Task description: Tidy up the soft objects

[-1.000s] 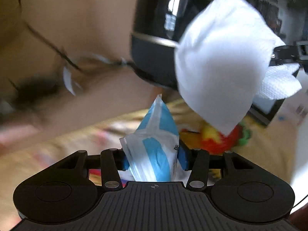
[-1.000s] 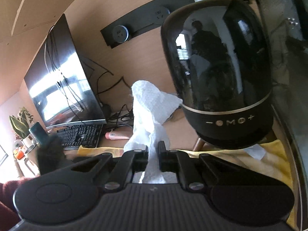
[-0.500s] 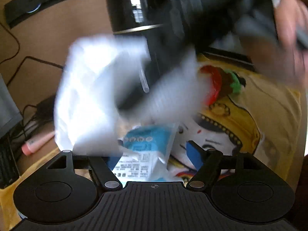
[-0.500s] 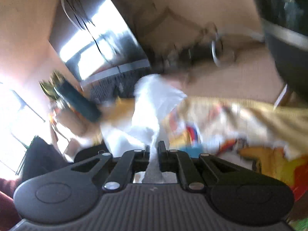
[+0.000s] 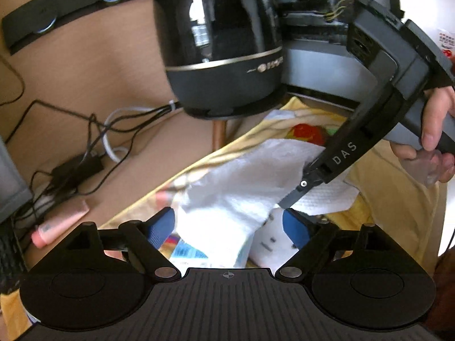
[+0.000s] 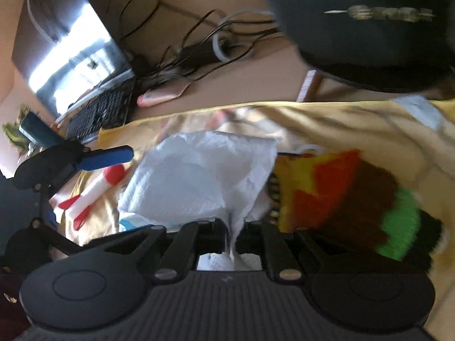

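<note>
A white paper tissue (image 5: 236, 190) lies spread over a yellow printed cloth (image 5: 398, 199). My right gripper (image 6: 234, 233) is shut on one edge of the tissue (image 6: 204, 176), low over the cloth. It enters the left wrist view from the upper right, with a hand (image 5: 435, 130) on its handle. My left gripper (image 5: 229, 224) stands open around the tissue's near edge, blue pads (image 5: 163, 223) wide apart. A blue-and-white tissue pack (image 5: 187, 253) lies under the tissue, mostly covered, and only its corner (image 6: 130, 223) shows in the right wrist view.
A black rounded appliance (image 5: 221, 42) stands on legs just behind the cloth. Cables (image 5: 93, 130) and a pink tube (image 5: 59, 223) lie on the wooden desk to the left. A keyboard (image 6: 102, 110) and monitor (image 6: 68, 39) are further left. A red, yellow and green patch (image 6: 341, 193) shows on the cloth.
My left gripper has opened and let go of the blue-and-white pack, which now lies on the cloth. My right gripper has swung down and laid the tissue over the pack.
</note>
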Demonstrator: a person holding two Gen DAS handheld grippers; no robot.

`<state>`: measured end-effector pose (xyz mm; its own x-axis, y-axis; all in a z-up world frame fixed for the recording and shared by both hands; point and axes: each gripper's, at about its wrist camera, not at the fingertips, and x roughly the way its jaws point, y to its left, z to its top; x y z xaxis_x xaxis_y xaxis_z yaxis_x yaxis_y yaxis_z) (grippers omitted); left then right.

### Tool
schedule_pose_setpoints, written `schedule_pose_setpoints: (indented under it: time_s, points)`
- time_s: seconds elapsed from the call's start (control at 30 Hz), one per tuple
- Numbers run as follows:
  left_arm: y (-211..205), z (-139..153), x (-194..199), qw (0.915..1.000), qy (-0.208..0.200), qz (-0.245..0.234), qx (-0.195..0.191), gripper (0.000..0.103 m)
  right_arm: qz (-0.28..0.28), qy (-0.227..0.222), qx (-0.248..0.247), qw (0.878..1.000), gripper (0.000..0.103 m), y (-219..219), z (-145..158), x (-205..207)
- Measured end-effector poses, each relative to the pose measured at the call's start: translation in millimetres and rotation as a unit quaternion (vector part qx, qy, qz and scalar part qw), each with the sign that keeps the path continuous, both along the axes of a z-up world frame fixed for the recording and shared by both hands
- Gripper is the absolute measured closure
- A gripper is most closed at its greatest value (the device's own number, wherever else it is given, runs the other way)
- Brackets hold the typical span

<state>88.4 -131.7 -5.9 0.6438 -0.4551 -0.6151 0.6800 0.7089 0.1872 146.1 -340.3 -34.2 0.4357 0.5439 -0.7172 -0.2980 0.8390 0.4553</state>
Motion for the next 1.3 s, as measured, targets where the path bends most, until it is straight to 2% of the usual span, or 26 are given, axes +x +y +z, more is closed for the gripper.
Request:
schedule_pose_setpoints:
  time_s: [0.1,0.23,0.4,0.57,0.7,0.73,0.77,0.8,0.93,1.03,1.17,1.23,1.3]
  points:
    - [-10.4,2.7,8.1,0.9997,0.007,-0.024,-0.009,0.01,-0.037,-0.028,0.017,0.999,0.097,-22.9,14.5,-15.0]
    - [-25.9,5.3,23.1,0.9966,0.053,-0.051,-0.037,0.01,-0.105,-0.088,0.048,0.989,0.097,-64.6,51.6,-38.0]
    - [-57.2,-0.2,54.6,0.9891,0.112,-0.068,-0.067,0.01,-0.175,-0.154,0.031,0.972,0.097,-102.8,83.7,-75.4]
    - [-90.7,-21.4,89.4,0.9748,0.19,-0.065,-0.096,0.009,-0.218,-0.144,0.027,0.965,0.097,-119.5,76.5,-102.6]
    - [-110.2,-44.0,105.4,0.9659,0.232,-0.05,-0.104,0.01,-0.243,-0.123,0.028,0.962,0.095,-124.1,63.2,-114.2]
    - [-108.8,-45.5,107.0,0.9635,0.236,-0.042,-0.119,0.013,-0.246,-0.12,0.028,0.961,0.095,-123.6,60.7,-115.8]
    - [-104.5,-44.3,108.1,0.9622,0.237,-0.039,-0.129,0.021,-0.248,-0.119,0.027,0.961,0.095,-121.0,57.6,-116.1]
    - [-99.7,-42.7,109.1,0.961,0.237,-0.036,-0.137,0.026,-0.249,-0.118,0.027,0.961,0.095,-122.5,58.9,-118.7]
    - [-67.5,-31.2,107.3,0.9603,0.234,-0.042,-0.146,0.026,-0.238,-0.117,0.031,0.964,0.095,-119.5,59.4,-116.1]
    - [-36.1,-22.6,97.0,0.9603,0.237,-0.064,-0.132,0.026,-0.211,-0.116,0.029,0.97,0.095,-108.9,60.7,-105.9]
    - [-22.3,-25.4,83.5,0.9684,0.221,-0.096,-0.065,0.024,-0.119,-0.097,0.035,0.988,0.091,-76.1,55.6,-85.7]
    - [-19.8,-24.9,88.1,0.9713,0.212,-0.081,-0.072,0.023,-0.062,-0.075,0.04,0.994,0.091,-50.0,45.3,-73.6]
    - [-10.2,-15.9,94.7,0.9703,0.21,-0.055,-0.106,0.022,-0.02,-0.047,0.037,0.998,0.091,-26.2,31.6,-64.3]
